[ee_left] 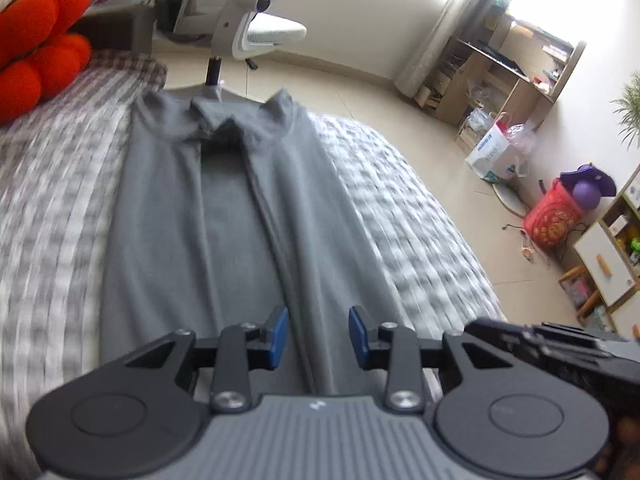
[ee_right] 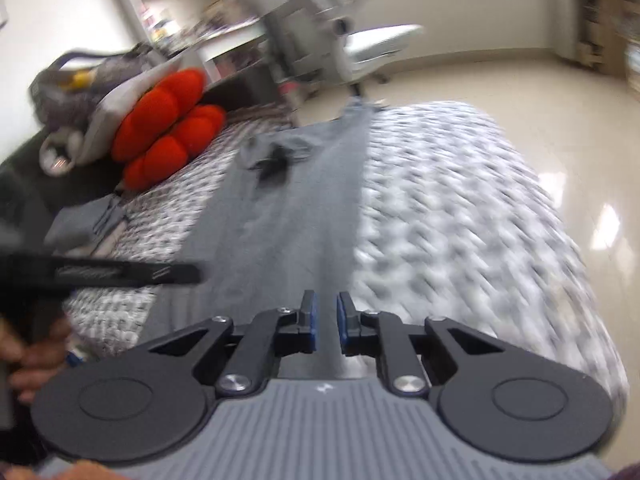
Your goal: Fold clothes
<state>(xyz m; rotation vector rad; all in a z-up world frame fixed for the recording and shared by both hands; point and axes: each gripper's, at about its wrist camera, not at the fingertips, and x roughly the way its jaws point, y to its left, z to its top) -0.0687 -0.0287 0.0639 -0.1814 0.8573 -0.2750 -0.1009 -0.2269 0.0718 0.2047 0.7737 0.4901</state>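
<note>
A: The grey garment lies stretched lengthwise on the checked bedcover, running straight ahead of both sets of fingers, its side panels folded in toward the middle and the collar end at the far end of the bed.

B: And the grippers?

A: The left gripper has its blue pads apart, nothing pinched, with the fold's seam passing under the gap. The right gripper stands only narrowly parted, and no cloth shows between the pads either; the garment's right-hand folded edge runs just below and ahead of them.

B: What could spoil it?

A: My guess: neither hand has hold of the near hem. If the fingers close now they may catch one layer only, and the inner panel would slide out as the hem is carried forward. The right view is heavily smeared, so I cannot place that edge exactly.

B: Anything in the way?

A: Left of the left fingers sits an orange cushion, clear of the cloth. Ahead, past the collar, the bed ends and an office chair stands near on the floor; the collar seems to sit right at that edge, so a forward tug could drag it over. In the right view the other tool's black bar crosses close on the left, so the hands have little room between them. To the right of the right fingers, bare bedcover runs wide.
</note>
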